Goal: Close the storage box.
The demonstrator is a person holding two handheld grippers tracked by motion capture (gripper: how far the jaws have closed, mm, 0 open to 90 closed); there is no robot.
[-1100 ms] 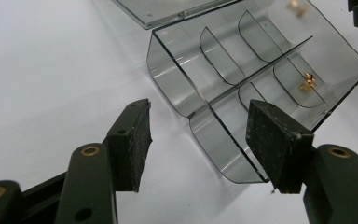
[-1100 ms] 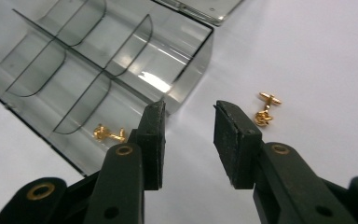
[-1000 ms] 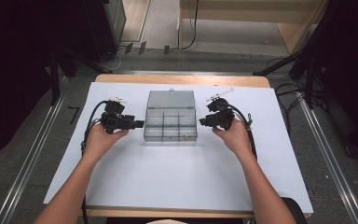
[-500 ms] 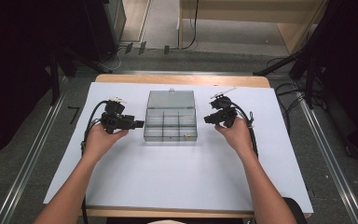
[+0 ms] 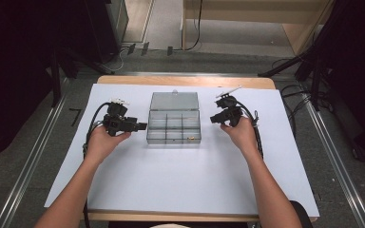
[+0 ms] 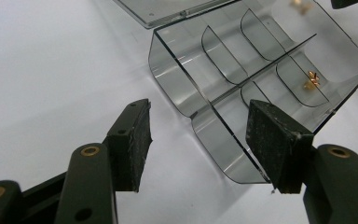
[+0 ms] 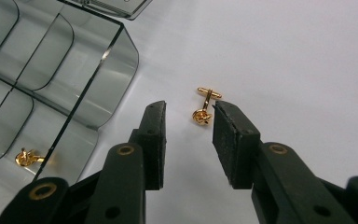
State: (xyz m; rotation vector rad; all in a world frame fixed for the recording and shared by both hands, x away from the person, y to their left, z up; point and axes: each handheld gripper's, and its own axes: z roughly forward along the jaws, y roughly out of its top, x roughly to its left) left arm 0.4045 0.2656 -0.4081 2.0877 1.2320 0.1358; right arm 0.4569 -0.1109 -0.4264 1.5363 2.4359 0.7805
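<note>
Right tongs [image 7: 186,140] apart, gold cufflink [image 7: 204,108] lying between tips, unclamped, beside box [image 7: 74,60]

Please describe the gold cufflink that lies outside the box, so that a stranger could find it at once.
Start at the clear box in the middle of the white table. Go to the bare table just beside the box's right end, in front of the right gripper, whose jaws stand open. The cufflink lies there loose; a second cufflink sits inside a compartment.
</note>
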